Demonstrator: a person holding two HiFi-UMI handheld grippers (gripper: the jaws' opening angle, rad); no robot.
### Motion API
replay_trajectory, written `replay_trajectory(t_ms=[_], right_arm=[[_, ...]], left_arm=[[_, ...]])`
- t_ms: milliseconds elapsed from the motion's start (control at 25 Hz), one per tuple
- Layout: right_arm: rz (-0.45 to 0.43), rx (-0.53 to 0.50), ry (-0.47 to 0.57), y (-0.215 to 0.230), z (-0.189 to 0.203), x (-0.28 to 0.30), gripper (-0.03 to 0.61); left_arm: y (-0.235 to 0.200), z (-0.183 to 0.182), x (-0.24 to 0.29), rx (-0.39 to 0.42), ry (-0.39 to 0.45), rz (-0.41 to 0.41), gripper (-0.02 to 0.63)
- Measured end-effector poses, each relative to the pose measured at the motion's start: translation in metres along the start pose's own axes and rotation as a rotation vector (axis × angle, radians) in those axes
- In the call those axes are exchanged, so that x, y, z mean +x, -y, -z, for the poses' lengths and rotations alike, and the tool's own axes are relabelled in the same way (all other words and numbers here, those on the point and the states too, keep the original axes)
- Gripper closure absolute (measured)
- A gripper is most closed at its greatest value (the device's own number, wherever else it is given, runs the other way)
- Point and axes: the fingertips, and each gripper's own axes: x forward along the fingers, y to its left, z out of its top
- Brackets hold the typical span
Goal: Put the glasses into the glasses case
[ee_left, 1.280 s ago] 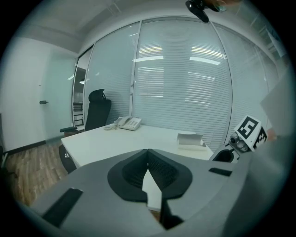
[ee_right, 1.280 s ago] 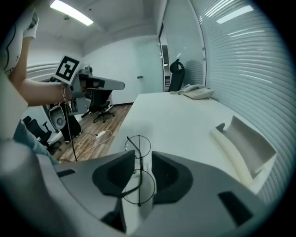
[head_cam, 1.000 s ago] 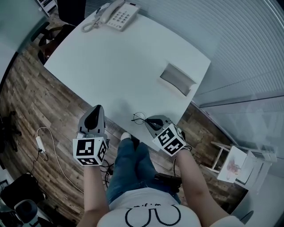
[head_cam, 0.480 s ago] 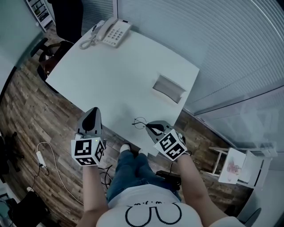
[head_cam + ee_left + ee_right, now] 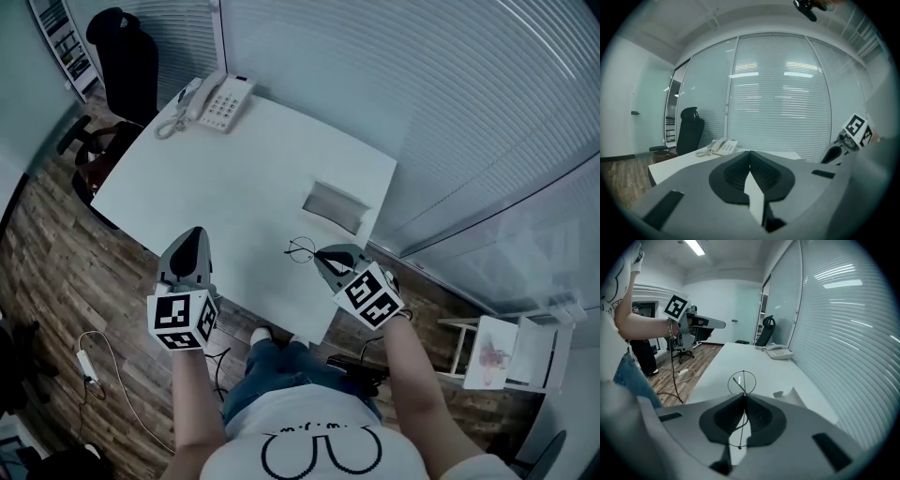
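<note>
Firstly, grippers: two, hand-held, grey moulded shells with black ribbed pads; each carries one cube of black-and-white square markers.
Left gripper (image 5: 194,236): jaws closed tip to tip with nothing between them; held above the table's near-left edge, pointing roughly level across it (image 5: 750,161).
Right gripper (image 5: 320,255): jaws clamped on the glasses; tilted downward over the table's near-right part (image 5: 743,395).
Glasses (image 5: 301,248): one pair; thin dark wire frame with round rims. One rim juts ahead of the right gripper's jaw tips, the rest of the wire runs back between the pads (image 5: 742,382). Whether the pair touches the tabletop cannot be told.
Glasses case (image 5: 333,206): one; grey, oblong, its top looks open. It lies on the table near the far-right edge, ahead of the glasses and apart from them (image 5: 791,393).
Table (image 5: 253,159): one; white, smooth, flat top with rounded corners.
Telephone (image 5: 217,100): one; pale desk set with keypad and coiled cord, at the table's far-left corner.
Office chair (image 5: 127,56): one; black, high-backed, beyond the telephone.
Floor (image 5: 47,253): wood-grain planks, brown.
Cable (image 5: 89,352): one; pale, looped on the floor at the left.
Blinds (image 5: 422,103): horizontal slats, pale, along the wall behind the table.
</note>
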Motion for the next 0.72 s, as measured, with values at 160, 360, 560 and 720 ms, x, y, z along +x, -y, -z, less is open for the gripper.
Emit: replay_trajectory(t_ms=[160,360,560,720], right_arm=[[0.026,-0.031,-0.009,0.048,0.003,0.001,0.56],[0.002,-0.058,-0.014,0.095,0.007,0.018,0.56],[-0.011,-0.075,-0.095,0.129,0.033,0.052,0.558],[0.005,-0.135,-0.178,0.141,0.045,0.07,0.558]], left_arm=[[0.006,0.003,0.007,0.019,-0.017,0.004,0.597],[0.01,0.008,0.008,0.051,-0.054,-0.007,0.597],[0.017,0.01,0.008,0.079,-0.088,-0.006,0.597],[0.018,0.015,0.007,0.081,-0.109,-0.009,0.597]])
